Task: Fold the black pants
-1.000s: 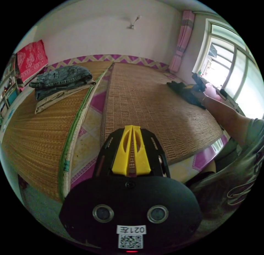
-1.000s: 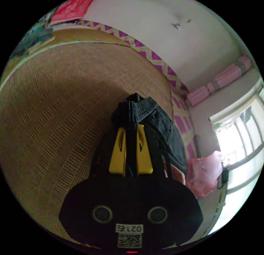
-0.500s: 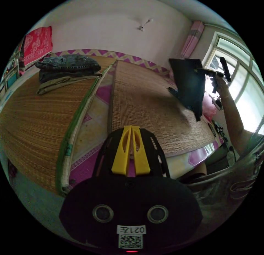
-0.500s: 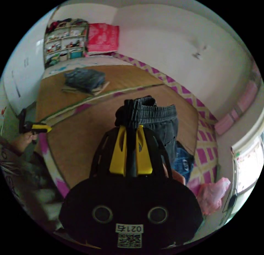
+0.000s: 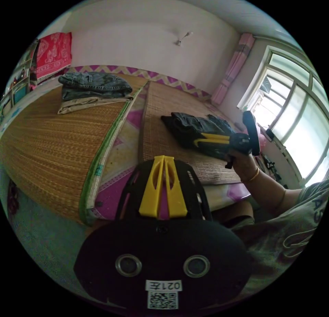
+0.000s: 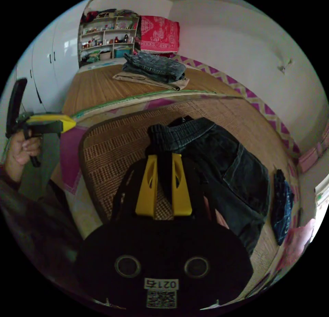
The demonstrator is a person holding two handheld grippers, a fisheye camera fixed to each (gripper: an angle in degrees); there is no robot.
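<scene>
A: Where are the pants (image 6: 219,159)?

B: Heaped on the near mat (image 6: 113,142). The right gripper (image 6: 163,156) is clamped on the waistband, which bunches at twelve o'clock just past its tips. The legs trail toward four o'clock in the right gripper view.

A: And the left gripper (image 5: 163,159)?

B: Jaws closed on nothing, held off the mat's edge. From it the pants (image 5: 195,130) lie at about one o'clock, so it has to reach across.

A: Nearer hand?

B: The right, already on them.
</scene>
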